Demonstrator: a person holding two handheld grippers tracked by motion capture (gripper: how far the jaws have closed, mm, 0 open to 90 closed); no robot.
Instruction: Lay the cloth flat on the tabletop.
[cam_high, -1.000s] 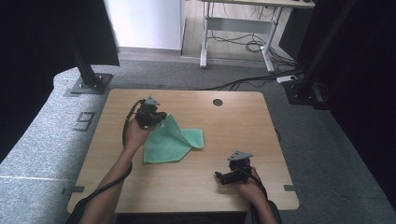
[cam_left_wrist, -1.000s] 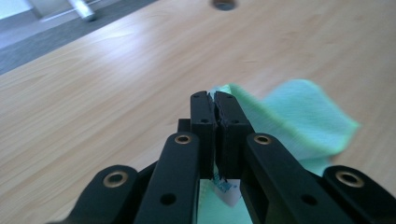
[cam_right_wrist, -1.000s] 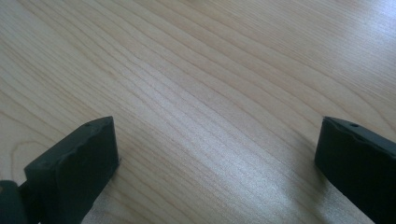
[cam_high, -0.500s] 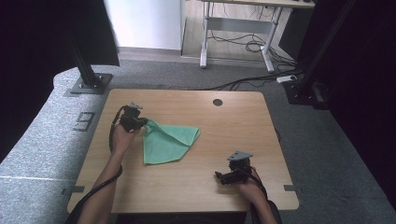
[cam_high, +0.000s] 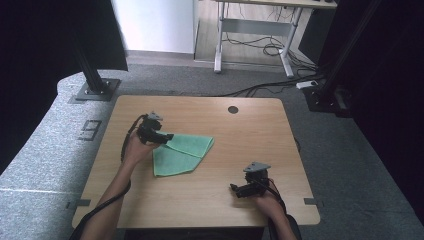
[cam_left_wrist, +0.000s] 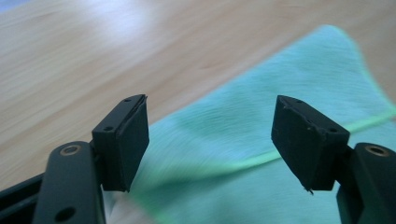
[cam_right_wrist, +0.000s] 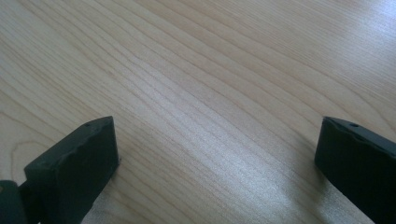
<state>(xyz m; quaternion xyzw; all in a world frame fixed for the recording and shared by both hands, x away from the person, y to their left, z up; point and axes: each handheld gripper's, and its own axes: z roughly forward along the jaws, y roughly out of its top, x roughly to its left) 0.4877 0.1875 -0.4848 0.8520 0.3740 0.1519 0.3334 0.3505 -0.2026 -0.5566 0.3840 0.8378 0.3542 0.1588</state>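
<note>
A green cloth (cam_high: 182, 152) lies folded flat on the wooden table (cam_high: 240, 130), left of its middle. My left gripper (cam_high: 161, 136) sits at the cloth's upper left corner. Its jaws have just been opening and stand apart now. In the left gripper view the cloth (cam_left_wrist: 224, 186) lies beneath my left gripper (cam_left_wrist: 211, 122), and neither pad (cam_left_wrist: 133, 140) presses on it. My right gripper (cam_high: 239, 190) rests near the table's front right. In the right gripper view my right gripper (cam_right_wrist: 217, 140) stands open over bare wood.
A round cable hole (cam_high: 232, 109) sits near the table's far edge. Black stand bases (cam_high: 95, 90) stand on the grey floor beyond the far left and far right corners. A desk frame with cables (cam_high: 255, 45) is farther back.
My left gripper held a cloth corner, carried it left and down, then opened and let go. The cloth now lies flatter. The right gripper has not moved.
</note>
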